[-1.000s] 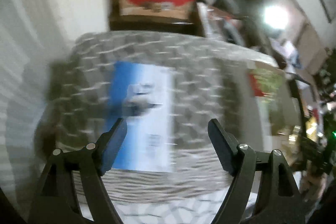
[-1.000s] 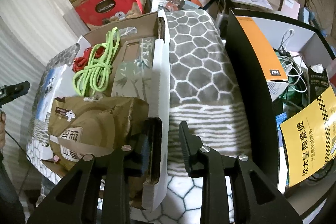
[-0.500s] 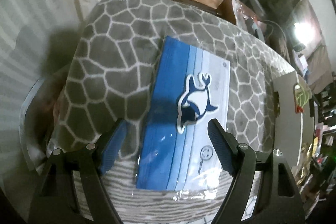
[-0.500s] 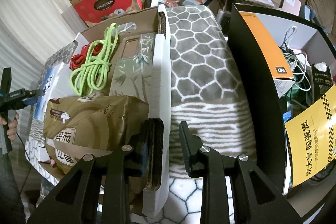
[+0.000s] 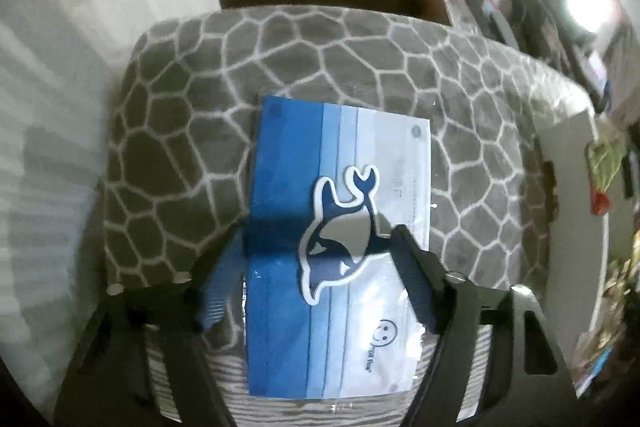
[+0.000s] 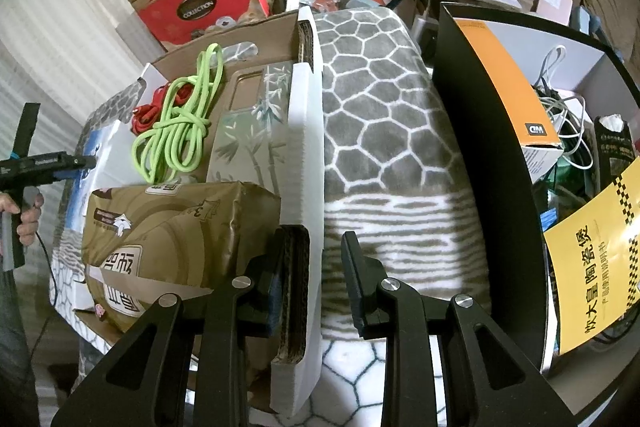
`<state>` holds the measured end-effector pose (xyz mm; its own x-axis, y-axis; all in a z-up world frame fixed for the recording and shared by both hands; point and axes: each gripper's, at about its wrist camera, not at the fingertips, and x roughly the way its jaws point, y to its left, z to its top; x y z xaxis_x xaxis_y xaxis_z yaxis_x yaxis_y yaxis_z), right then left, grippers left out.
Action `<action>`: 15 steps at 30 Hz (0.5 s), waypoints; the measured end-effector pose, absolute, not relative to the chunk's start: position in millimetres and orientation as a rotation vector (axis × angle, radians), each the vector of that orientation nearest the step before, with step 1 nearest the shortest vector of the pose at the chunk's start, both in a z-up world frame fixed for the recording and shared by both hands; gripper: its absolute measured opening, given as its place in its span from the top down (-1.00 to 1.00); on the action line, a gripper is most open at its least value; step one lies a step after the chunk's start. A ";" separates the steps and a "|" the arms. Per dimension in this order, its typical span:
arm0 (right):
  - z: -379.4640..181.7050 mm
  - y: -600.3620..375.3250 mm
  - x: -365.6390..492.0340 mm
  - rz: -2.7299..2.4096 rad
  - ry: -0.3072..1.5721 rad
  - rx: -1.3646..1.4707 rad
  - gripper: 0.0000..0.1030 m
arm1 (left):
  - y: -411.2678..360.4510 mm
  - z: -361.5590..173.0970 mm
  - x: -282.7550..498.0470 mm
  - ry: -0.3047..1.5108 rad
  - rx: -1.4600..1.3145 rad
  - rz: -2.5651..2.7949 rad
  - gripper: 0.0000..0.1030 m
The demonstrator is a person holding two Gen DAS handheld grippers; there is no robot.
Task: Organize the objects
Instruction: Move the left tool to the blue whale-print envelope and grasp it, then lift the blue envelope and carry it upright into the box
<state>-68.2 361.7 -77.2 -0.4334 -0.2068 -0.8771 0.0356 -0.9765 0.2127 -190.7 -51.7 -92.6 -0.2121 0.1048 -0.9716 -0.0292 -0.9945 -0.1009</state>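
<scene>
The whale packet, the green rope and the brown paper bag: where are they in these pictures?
whale packet (image 5: 340, 243): left wrist view, on the whale picture.
green rope (image 6: 176, 131): right wrist view, on the knotted middle of the coil.
brown paper bag (image 6: 176, 223): right wrist view, on its crinkled top face.

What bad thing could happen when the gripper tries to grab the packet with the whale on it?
The whale packet lies flat in shiny plastic on the soft blanket, so the open left gripper might slide off it or pinch blanket instead. The right gripper sits around the cardboard box wall, not clamped; the box could shift if bumped.
</scene>
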 end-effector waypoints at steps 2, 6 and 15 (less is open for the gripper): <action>-77.9 362.4 -68.0 -2.531 -0.248 1.584 0.47 | -48.3 -90.3 -189.9 -0.085 -1.904 2.380 -0.05; -78.2 363.0 -67.8 -2.532 -0.247 1.584 0.47 | -47.8 -85.4 -187.5 -0.110 -1.892 2.407 0.27; -77.7 362.5 -67.5 -2.533 -0.242 1.585 0.47 | -52.9 -57.5 -181.9 -0.222 -1.761 2.486 0.85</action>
<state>-67.5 362.5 -77.7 -0.4338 -0.2059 -0.8771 0.0362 -0.9767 0.2114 -181.9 -52.9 -57.5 -0.3330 0.1541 -0.9302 0.0129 -0.9857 -0.1679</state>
